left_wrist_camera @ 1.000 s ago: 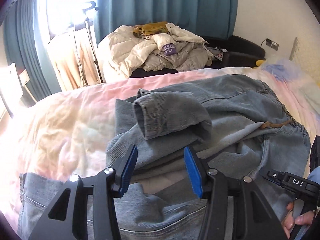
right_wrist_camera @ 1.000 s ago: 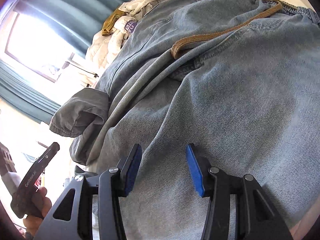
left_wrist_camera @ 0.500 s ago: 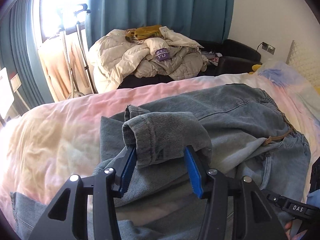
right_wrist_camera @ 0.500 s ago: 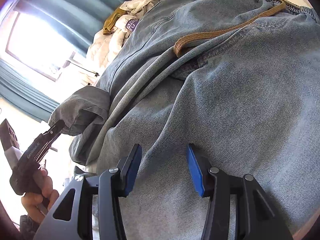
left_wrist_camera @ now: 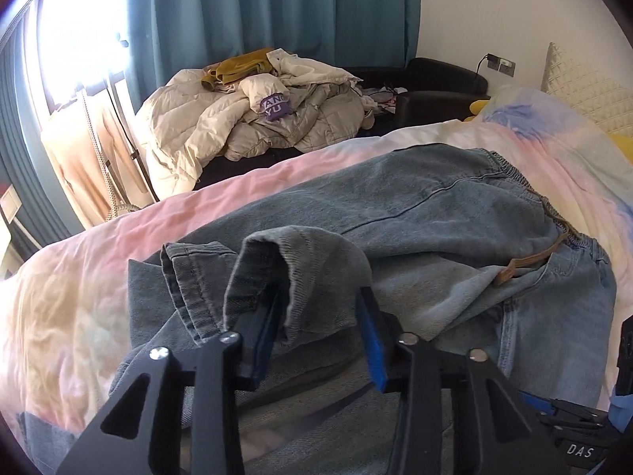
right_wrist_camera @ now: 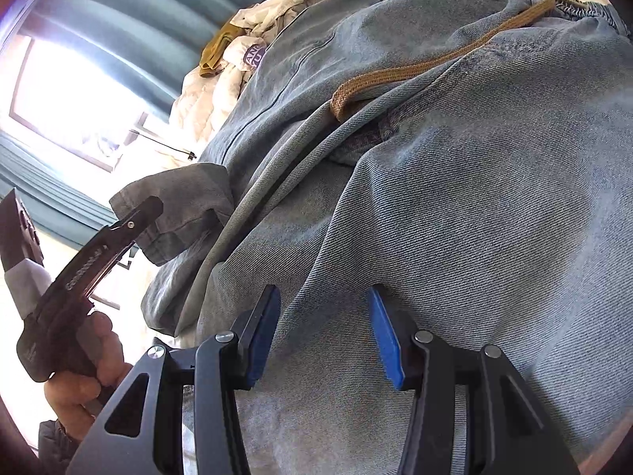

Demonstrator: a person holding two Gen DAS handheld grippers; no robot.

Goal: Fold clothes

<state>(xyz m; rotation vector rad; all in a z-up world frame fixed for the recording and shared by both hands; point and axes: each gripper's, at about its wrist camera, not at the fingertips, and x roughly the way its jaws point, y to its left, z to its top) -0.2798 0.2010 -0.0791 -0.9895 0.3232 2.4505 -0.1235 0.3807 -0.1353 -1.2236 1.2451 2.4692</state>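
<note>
Light blue jeans [left_wrist_camera: 455,213] lie spread on the bed with a brown drawstring [left_wrist_camera: 526,261] at the waistband. One leg is folded back, its cuff [left_wrist_camera: 300,273] standing up in the middle. My left gripper [left_wrist_camera: 320,297] is closing its jaws on that cuff; the denim fills the gap and both blue pads touch it. The right wrist view shows the same left gripper [right_wrist_camera: 118,229], in a hand [right_wrist_camera: 87,360], with its tip at the cuff [right_wrist_camera: 186,206]. My right gripper [right_wrist_camera: 322,291] rests open on the jeans' seat [right_wrist_camera: 494,217], with nothing pinched.
The pastel pink sheet [left_wrist_camera: 79,297] covers the bed. A heap of cream jackets [left_wrist_camera: 257,126] lies on a black sofa [left_wrist_camera: 443,87] beyond the far edge. Teal curtains [left_wrist_camera: 277,8] and a bright window are behind. A pillow [left_wrist_camera: 585,87] sits at the right.
My left gripper moved forward over the jeans until the folded leg cuff came between its pads, and the jaws narrowed on it. The right gripper kept still on the denim.
</note>
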